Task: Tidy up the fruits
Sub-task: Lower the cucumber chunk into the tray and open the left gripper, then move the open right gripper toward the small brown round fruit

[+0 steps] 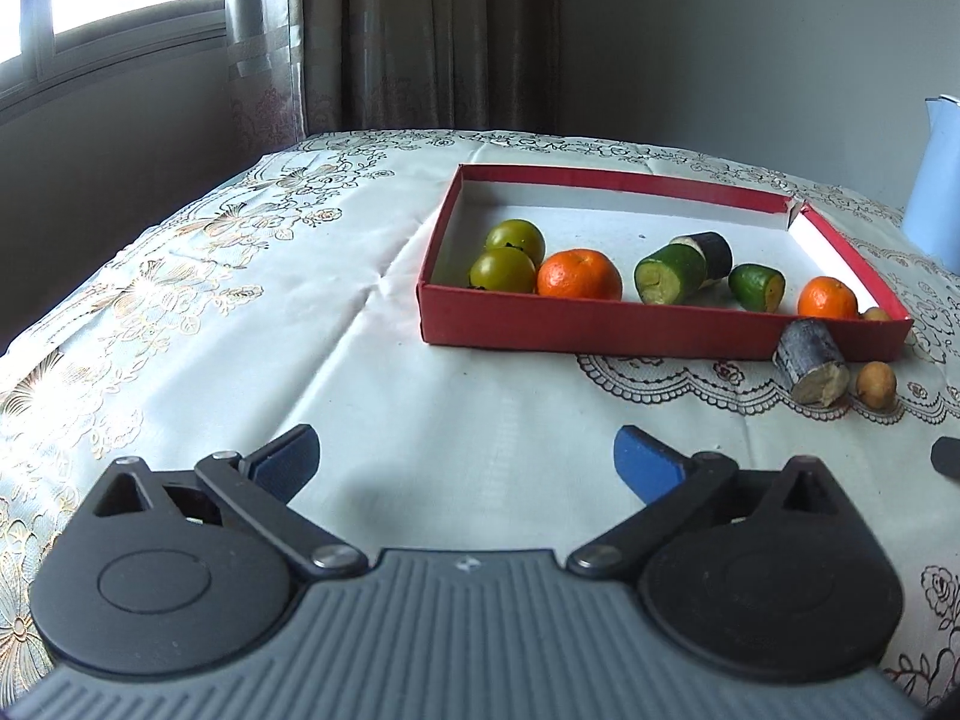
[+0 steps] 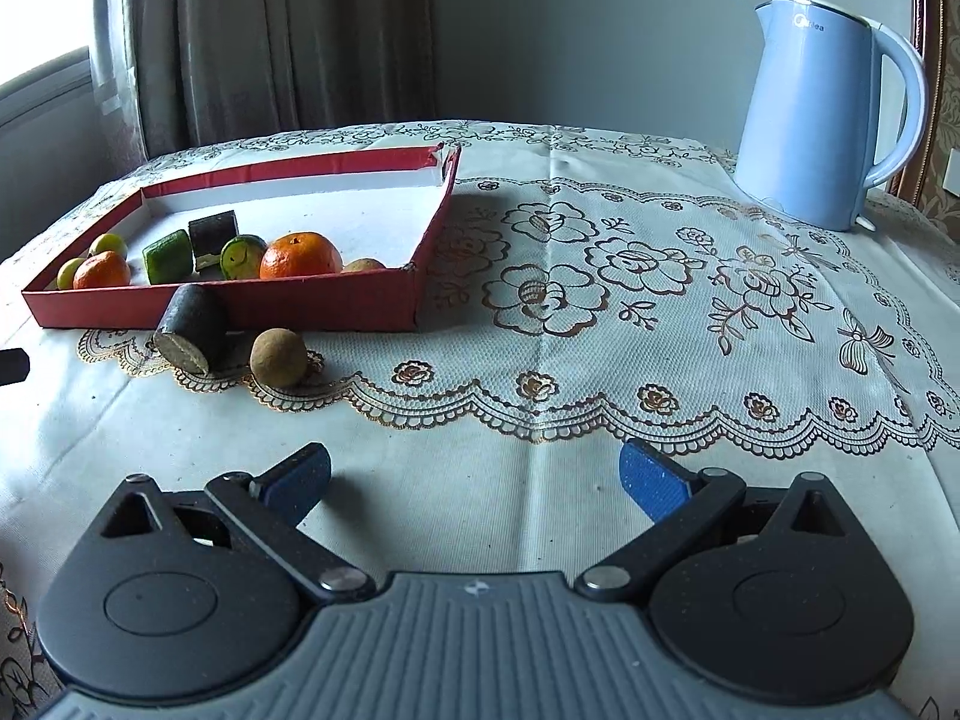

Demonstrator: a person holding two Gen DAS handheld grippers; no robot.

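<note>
A shallow red box (image 1: 600, 333) (image 2: 336, 306) lies on the tablecloth. It holds two green fruits (image 1: 504, 269), a large orange (image 1: 579, 275) (image 2: 300, 255), green cut pieces (image 1: 669, 273) (image 2: 168, 256), a dark cut piece (image 1: 711, 252) (image 2: 213, 231), a small orange (image 1: 827, 299) (image 2: 101, 273) and a small brown fruit (image 1: 876, 314) (image 2: 363, 264). Outside its near wall lie a dark cut cylinder (image 1: 810, 367) (image 2: 192, 327) and a round brown fruit (image 1: 876, 384) (image 2: 279, 357). My left gripper (image 1: 465, 459) stands open and empty, short of the box. My right gripper (image 2: 474, 477) stands open and empty over bare cloth.
A light blue electric kettle (image 2: 816, 114) (image 1: 939, 192) stands at the back right of the table. Curtains (image 1: 420, 30) and a window (image 1: 120, 6) are behind the table. A lace cloth (image 2: 660, 300) covers the right half. A dark tip of the other gripper (image 1: 947, 457) (image 2: 12, 366) shows at each view's edge.
</note>
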